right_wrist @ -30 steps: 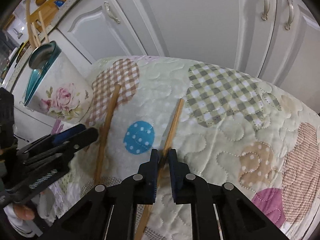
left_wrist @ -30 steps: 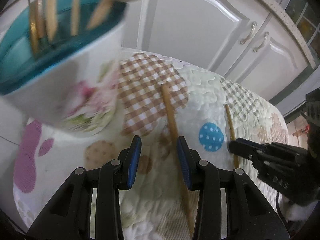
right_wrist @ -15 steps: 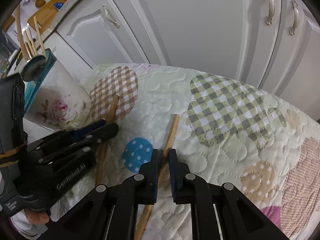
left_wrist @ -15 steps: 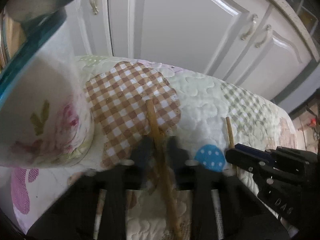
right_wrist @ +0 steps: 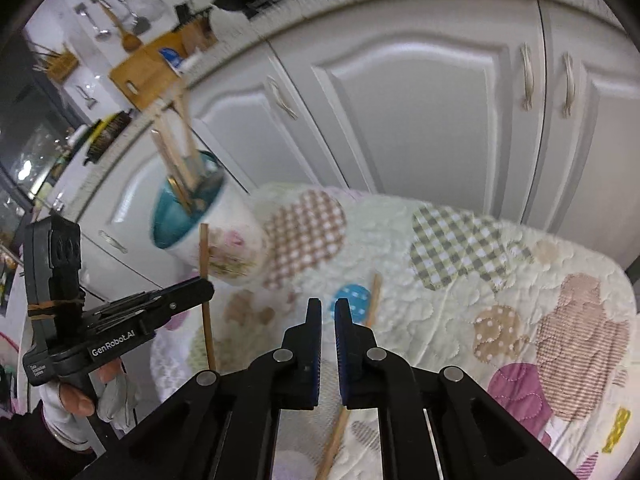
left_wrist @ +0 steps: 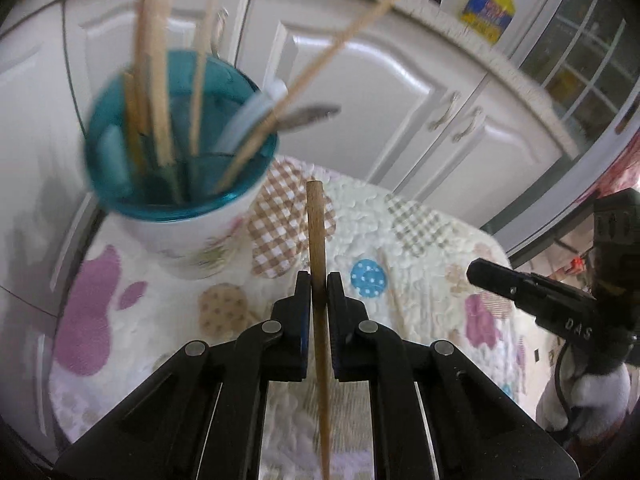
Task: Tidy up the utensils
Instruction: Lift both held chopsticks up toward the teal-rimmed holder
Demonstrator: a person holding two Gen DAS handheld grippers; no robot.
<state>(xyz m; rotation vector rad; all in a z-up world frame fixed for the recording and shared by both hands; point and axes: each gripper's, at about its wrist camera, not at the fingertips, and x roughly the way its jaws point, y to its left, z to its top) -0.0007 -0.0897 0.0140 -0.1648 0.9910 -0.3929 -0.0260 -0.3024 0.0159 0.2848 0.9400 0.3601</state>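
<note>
On the left, a cup (left_wrist: 188, 216) full of sticks and spoons, standing on the quilted surface (left_wrist: 420, 248). Next to it, the left hand-held gripper (left_wrist: 319, 280), just closed and clamped on a chopstick (left_wrist: 316, 232), lifted off the quilt. Further right, the right hand-held gripper (right_wrist: 328, 308), pinched shut on nothing. Under it, flat on the quilt, a second chopstick (right_wrist: 374, 292).

Wooden chopstick (left_wrist: 316, 240) riding upright, pinched in the left gripper (left_wrist: 318, 280), second chopstick (right_wrist: 372, 300) lying on the patchwork quilt, floral cup (left_wrist: 180, 184) with teal inside standing nearby, bristling with chopsticks and spoons.
</note>
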